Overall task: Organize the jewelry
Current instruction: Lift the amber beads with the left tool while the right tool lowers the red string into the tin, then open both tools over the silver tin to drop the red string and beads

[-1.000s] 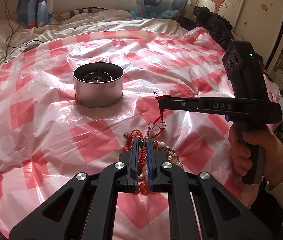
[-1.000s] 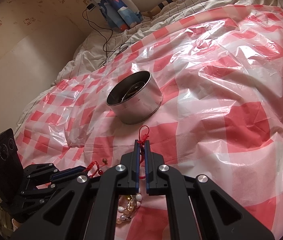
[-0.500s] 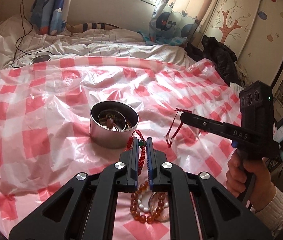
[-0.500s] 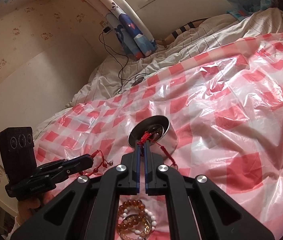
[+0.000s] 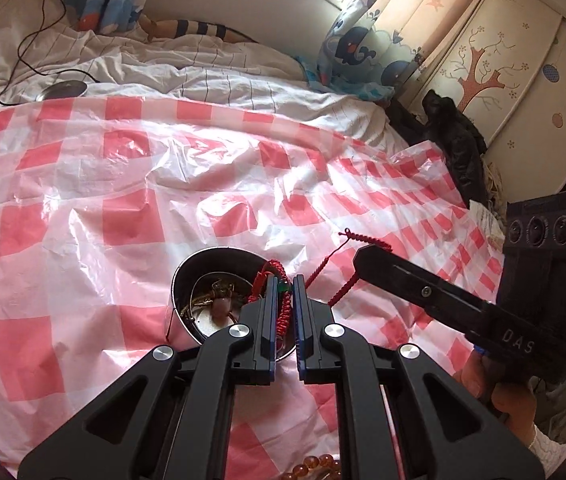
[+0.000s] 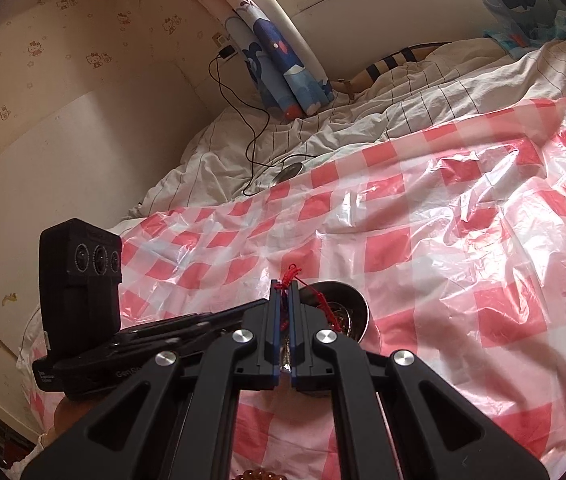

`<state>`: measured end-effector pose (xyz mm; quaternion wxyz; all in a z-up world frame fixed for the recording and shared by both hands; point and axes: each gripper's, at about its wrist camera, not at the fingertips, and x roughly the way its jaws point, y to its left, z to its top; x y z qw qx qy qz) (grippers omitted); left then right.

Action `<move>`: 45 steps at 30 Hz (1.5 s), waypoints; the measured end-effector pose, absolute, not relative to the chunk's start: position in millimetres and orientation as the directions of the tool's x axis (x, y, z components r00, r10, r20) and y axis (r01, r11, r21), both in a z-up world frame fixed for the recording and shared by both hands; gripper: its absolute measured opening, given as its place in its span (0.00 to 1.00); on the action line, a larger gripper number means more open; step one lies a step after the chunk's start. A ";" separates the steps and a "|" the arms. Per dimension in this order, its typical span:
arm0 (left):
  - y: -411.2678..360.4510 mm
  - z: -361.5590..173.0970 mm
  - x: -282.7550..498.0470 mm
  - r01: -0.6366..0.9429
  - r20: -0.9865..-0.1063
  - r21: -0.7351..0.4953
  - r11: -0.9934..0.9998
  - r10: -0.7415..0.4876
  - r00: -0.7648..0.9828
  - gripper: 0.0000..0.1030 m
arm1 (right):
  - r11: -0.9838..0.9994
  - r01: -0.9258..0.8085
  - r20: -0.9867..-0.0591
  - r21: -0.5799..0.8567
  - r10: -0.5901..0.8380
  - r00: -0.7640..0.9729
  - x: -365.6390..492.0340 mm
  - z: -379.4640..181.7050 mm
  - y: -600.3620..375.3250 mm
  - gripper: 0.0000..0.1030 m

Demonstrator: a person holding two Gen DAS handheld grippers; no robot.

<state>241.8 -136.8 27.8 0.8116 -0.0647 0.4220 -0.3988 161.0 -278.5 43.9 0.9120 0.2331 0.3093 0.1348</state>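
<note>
Over the tin [image 5: 219, 300], in the left wrist view, the left tool [image 5: 283, 300] is clenched on one end of the red cord [image 5: 281, 308], which runs knotted between its blue pads with a green bead just at the tips. A second ago this tool was low over the jewelry pile with the tin well beyond it; now the tin sits right under the tips, so the cord has been carried across to its container. The right tool [image 5: 363, 258] comes in from the tin's right side, gripping the cord's other end, and the cord sags between the two tools just past the tin's rim. Amber beads [image 5: 315, 466] lie on the checked sheet [image 5: 83, 220] on the near side of the tin, left behind. My reading: the carry is done and the drop is next.

From the right wrist view, the right tool [image 6: 281, 300] is clenched on a red knot that pokes out above its tips, with the tin [image 6: 347, 312] just beyond and to the right. This view shows the left tool's side profile lying close alongside, left of the tin, but hides most of the tin's inside. Only the left view shows the gold pieces and a brown stone already lying in the tin.
</note>
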 end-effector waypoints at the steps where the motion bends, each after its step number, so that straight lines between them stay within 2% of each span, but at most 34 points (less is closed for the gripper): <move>1: -141.9 21.7 245.3 0.588 -0.660 -0.428 0.686 -0.682 0.316 0.07 | 0.860 -0.100 -0.511 0.500 0.386 0.768 165.3 41.9 -277.3 0.04; 4: -149.0 7.7 251.8 0.575 -0.726 -0.388 0.721 -0.623 0.291 0.08 | 0.873 -0.101 -0.545 0.477 0.384 0.745 177.4 34.3 -271.5 0.04; 6: -143.3 10.0 250.2 0.571 -0.731 -0.368 0.734 -0.608 0.311 0.13 | 0.880 -0.101 -0.569 0.464 0.383 0.727 185.4 27.0 -266.0 0.04; 8: -131.8 15.2 248.3 0.561 -0.722 -0.363 0.744 -0.605 0.336 0.33 | 0.885 -0.099 -0.592 0.455 0.384 0.708 193.2 18.7 -260.5 0.04; 10: -119.1 22.7 246.0 0.552 -0.718 -0.348 0.758 -0.594 0.363 0.39 | 0.888 -0.097 -0.614 0.450 0.387 0.688 200.2 10.2 -254.9 0.04; 14: -99.8 33.7 241.6 0.535 -0.711 -0.345 0.771 -0.587 0.387 0.43 | 0.896 -0.083 -0.676 0.436 0.387 0.627 209.3 -7.2 -245.4 0.04; 20: -75.0 39.1 214.1 0.522 -0.721 -0.328 0.787 -0.566 0.400 0.50 | 0.903 -0.055 -0.716 0.426 0.374 0.590 201.9 -13.5 -248.6 0.04; 22: -67.6 36.8 201.6 0.516 -0.728 -0.317 0.796 -0.553 0.405 0.53 | 0.910 -0.056 -0.719 0.411 0.361 0.594 194.4 -9.3 -249.4 0.08; 24: -61.9 33.8 189.1 0.515 -0.730 -0.320 0.795 -0.553 0.401 0.55 | 0.915 -0.079 -0.716 0.395 0.361 0.597 187.6 -3.4 -246.9 0.33; 26: -57.8 30.0 176.4 0.518 -0.731 -0.328 0.790 -0.559 0.391 0.55 | 0.927 -0.096 -0.712 0.363 0.342 0.614 180.0 4.8 -241.3 0.40; 27: -56.3 27.5 170.4 0.519 -0.731 -0.332 0.787 -0.563 0.386 0.56 | 0.929 -0.105 -0.706 0.355 0.340 0.621 175.5 7.8 -239.1 0.40; 29: -53.5 20.5 161.9 0.519 -0.732 -0.344 0.783 -0.569 0.373 0.59 | 0.932 -0.109 -0.697 0.345 0.332 0.635 166.9 10.4 -237.0 0.40; 32: -54.5 8.1 161.4 0.509 -0.752 -0.344 0.789 -0.557 0.353 0.60 | 0.967 -0.076 -0.698 0.244 0.229 0.679 163.7 13.8 -235.2 0.40; 35: -54.5 5.1 164.2 0.497 -0.748 -0.369 0.786 -0.568 0.344 0.60 | 0.945 -0.076 -0.695 0.319 0.288 0.659 186.3 12.0 -243.0 0.40; 42: -60.5 8.0 162.4 0.525 -0.746 -0.361 0.771 -0.577 0.333 0.60 | 0.978 -0.041 -0.794 0.202 0.188 0.579 247.4 -13.4 -224.6 0.39; 43: -60.1 8.7 162.9 0.525 -0.744 -0.363 0.770 -0.578 0.334 0.61 | 0.982 -0.045 -0.798 0.185 0.177 0.576 249.5 -17.6 -222.8 0.36; 44: -60.2 9.4 163.0 0.524 -0.743 -0.364 0.770 -0.579 0.335 0.61 | 0.986 -0.042 -0.802 0.161 0.156 0.576 251.7 -20.3 -220.8 0.26; 45: -59.3 10.3 163.5 0.521 -0.741 -0.365 0.771 -0.580 0.338 0.62 | 0.989 -0.042 -0.797 0.143 0.140 0.587 252.1 -20.6 -220.2 0.11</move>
